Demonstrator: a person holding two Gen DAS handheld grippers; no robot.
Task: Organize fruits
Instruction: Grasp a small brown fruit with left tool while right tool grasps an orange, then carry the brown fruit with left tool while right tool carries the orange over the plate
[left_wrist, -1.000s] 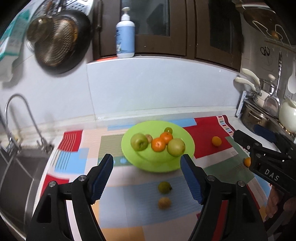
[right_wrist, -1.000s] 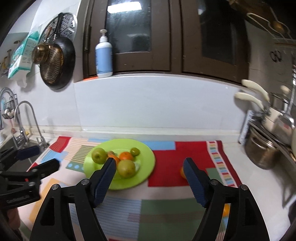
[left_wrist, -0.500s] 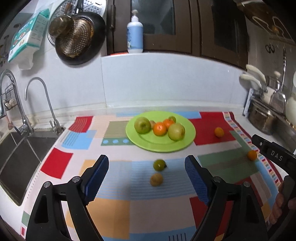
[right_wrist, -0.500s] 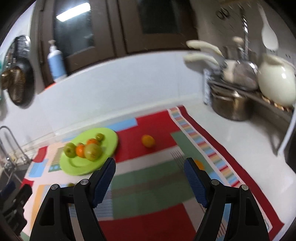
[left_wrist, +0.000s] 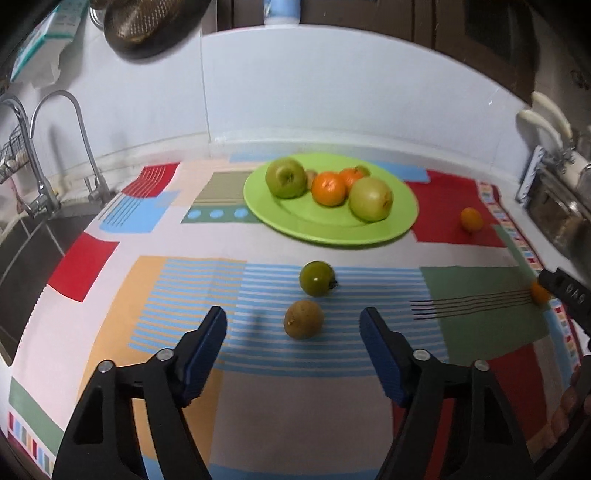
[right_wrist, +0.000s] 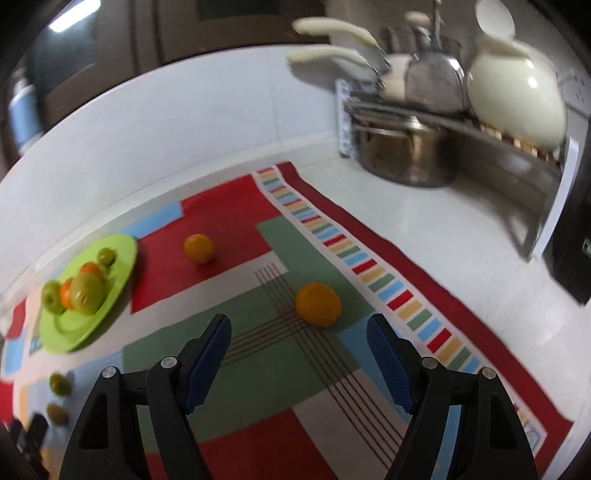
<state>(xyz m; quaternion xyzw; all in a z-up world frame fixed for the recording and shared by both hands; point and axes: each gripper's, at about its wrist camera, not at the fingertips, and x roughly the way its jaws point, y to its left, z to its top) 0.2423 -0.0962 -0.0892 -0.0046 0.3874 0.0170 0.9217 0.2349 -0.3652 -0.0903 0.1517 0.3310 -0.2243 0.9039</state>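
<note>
Kitchen worktop (right_wrist: 443, 229) under patchwork cloth (left_wrist: 295, 387). Green plate (left_wrist: 332, 229) at back: apples, oranges. Left gripper (left_wrist: 293, 325) closing, nothing pinched, brown fruit (left_wrist: 303, 319) just ahead, green fruit (left_wrist: 317, 278) beyond. Right gripper (right_wrist: 299, 332) agape, empty, orange (right_wrist: 317, 304) just ahead.

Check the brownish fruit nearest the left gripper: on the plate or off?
Off. The brownish fruit lies on the patterned cloth, apart from the green plate, ahead of the left gripper.
</note>
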